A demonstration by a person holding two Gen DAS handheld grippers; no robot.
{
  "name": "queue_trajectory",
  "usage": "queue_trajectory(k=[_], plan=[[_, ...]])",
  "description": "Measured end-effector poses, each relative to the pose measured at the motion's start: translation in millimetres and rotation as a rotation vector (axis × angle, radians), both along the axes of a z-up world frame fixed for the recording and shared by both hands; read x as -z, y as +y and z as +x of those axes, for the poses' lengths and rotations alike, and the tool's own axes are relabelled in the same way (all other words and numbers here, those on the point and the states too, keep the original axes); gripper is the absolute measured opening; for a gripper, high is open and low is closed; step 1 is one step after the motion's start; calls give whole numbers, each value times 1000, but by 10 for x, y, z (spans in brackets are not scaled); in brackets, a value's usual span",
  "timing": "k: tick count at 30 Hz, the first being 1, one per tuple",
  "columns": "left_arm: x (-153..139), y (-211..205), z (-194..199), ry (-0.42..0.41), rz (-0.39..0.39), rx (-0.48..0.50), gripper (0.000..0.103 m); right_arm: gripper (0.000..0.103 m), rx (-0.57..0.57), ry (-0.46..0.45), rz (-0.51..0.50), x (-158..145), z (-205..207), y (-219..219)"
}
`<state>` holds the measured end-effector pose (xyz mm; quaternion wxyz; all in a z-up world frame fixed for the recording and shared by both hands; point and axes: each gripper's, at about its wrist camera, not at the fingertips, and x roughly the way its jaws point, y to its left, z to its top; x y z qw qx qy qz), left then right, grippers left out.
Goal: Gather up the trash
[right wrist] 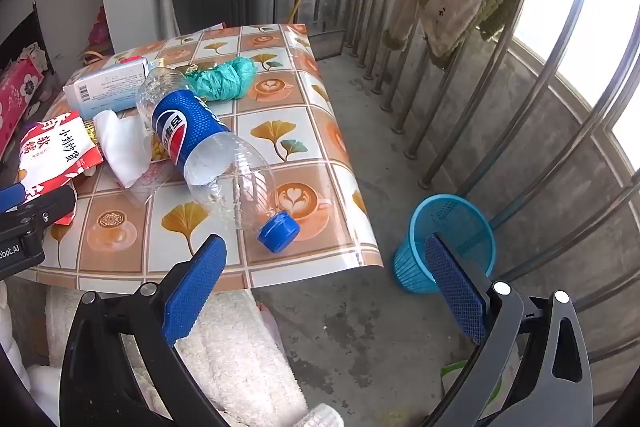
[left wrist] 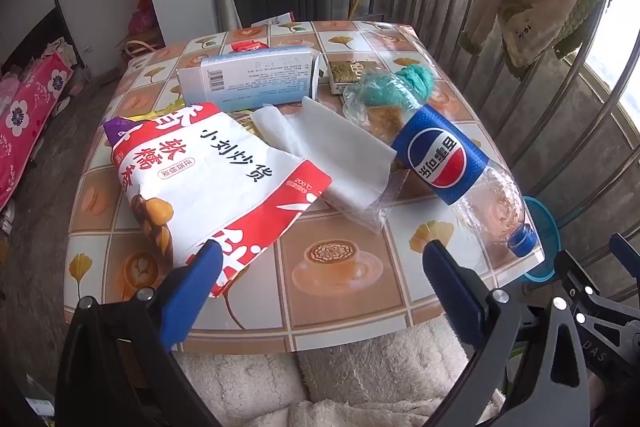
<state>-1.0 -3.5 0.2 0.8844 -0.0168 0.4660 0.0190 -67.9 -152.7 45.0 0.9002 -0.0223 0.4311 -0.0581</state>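
We hold both tongs tilted steeply down & fwd; left tongs [left wrist: 322, 259] gape wide, blue pads [left wrist: 192, 291] far apart, nothing btwn them; right tongs [right wrist: 324, 259] likewise spread to full width, empty, blue textured pads [right wrist: 456, 291] well apart; in the right wrist view our left tongs show at the left edge; neither pair touches anything.

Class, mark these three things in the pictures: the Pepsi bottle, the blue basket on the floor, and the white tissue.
Pepsi bottle [right wrist: 186, 131]: right wrist view, on its blue label.
Blue basket [right wrist: 412, 267]: right wrist view, on its outer wall.
White tissue [left wrist: 340, 155]: left wrist view, on the middle of the sheet.
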Motion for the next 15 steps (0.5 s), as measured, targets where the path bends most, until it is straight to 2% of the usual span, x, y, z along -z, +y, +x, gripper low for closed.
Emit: queue_trajectory(k=[15], plan=[[20,10,7,4,0,-1,98,95,-3,3,2,-22,12,-9]])
